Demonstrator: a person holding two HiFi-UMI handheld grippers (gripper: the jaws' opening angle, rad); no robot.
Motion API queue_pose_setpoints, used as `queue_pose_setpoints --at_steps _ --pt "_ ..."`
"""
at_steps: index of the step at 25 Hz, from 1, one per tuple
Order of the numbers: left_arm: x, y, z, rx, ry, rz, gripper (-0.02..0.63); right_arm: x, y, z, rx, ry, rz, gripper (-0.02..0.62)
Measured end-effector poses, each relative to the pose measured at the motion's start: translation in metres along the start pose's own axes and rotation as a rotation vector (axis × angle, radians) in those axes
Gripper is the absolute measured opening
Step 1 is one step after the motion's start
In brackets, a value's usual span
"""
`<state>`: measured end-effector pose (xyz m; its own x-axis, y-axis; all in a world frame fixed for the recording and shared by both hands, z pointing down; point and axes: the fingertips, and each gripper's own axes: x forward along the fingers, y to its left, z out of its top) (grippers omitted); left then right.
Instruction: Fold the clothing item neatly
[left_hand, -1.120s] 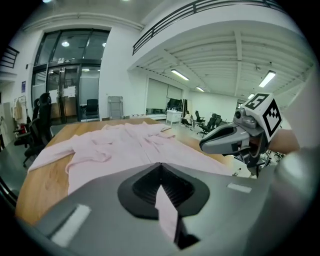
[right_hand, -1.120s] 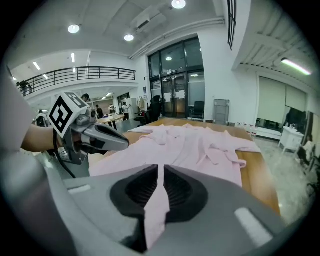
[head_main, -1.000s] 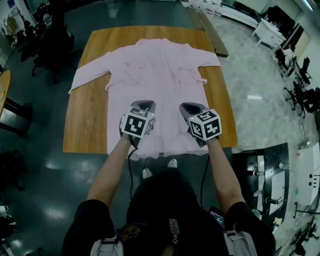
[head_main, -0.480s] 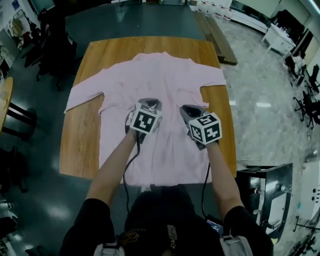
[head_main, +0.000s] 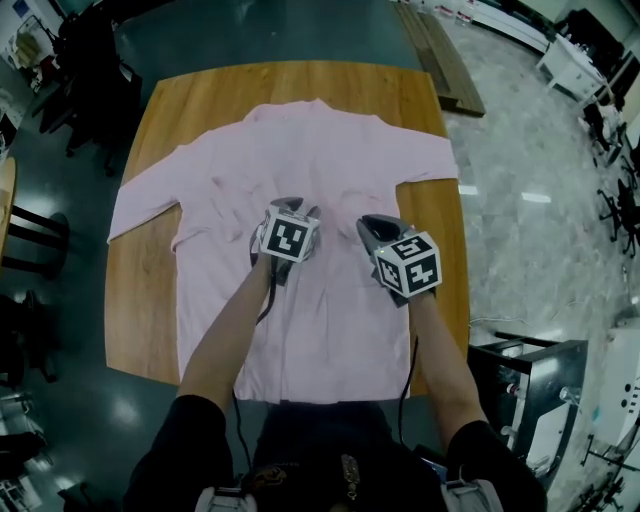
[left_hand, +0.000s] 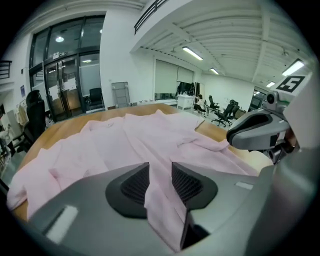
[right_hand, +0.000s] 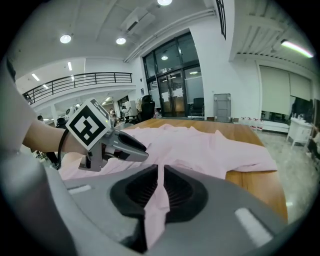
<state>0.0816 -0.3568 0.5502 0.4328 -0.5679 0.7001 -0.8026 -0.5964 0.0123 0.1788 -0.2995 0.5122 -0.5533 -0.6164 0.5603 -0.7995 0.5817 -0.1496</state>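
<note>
1. At the far left of the head view, office chairs (head_main: 90, 60) stand on a dark glossy floor (head_main: 60, 380). The wooden surface (head_main: 150, 300) fills the middle. To its right the floor turns pale and marbled (head_main: 520, 180), with a dark cabinet (head_main: 530, 400) at the near right.
2. The pink garment (head_main: 320, 160) lies spread flat on the surface, collar at the far side. Its left sleeve reaches the left edge, its right sleeve the right edge, and its hem hangs over the near edge.
3. The left claw (head_main: 285, 205) is over the garment's middle, just left of centre. Its jaws stand spread and have just been opening. A loose fold of the pink cloth lies between the pads.
4. The right claw (head_main: 378, 222) is beside it, right of centre, and is pressed together on a thin ridge of the same cloth.
5. Only the head view shows the whole garment and both of the person's forearms.
6. The left claw view alone shows tall glass doors (left_hand: 65, 85) at the left and strip lights along a white ceiling. The right claw's nose is at its right edge.
7. The right claw view alone shows a railed balcony (right_hand: 75, 80) at the left. It also shows the left claw's marker cube (right_hand: 89, 127), and bare wood of the surface beyond the right sleeve.
</note>
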Motion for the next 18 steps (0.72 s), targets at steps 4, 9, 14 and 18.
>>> queue_pose_setpoints --at_steps 4,9,14,18 --pt "0.012 0.019 -0.015 -0.035 0.075 0.044 0.015 0.021 -0.013 -0.024 0.012 0.062 0.024 0.029" --pt "0.007 0.051 -0.03 -0.038 0.124 0.129 0.015 0.039 -0.031 -0.046 0.023 0.12 0.023 0.029" --pt "0.015 0.067 -0.05 -0.027 0.197 0.153 0.028 0.039 -0.039 -0.046 0.035 0.12 0.028 0.029" --pt "0.005 0.076 -0.038 -0.056 0.139 0.175 0.076 0.026 -0.062 -0.026 0.054 0.057 -0.001 0.029"
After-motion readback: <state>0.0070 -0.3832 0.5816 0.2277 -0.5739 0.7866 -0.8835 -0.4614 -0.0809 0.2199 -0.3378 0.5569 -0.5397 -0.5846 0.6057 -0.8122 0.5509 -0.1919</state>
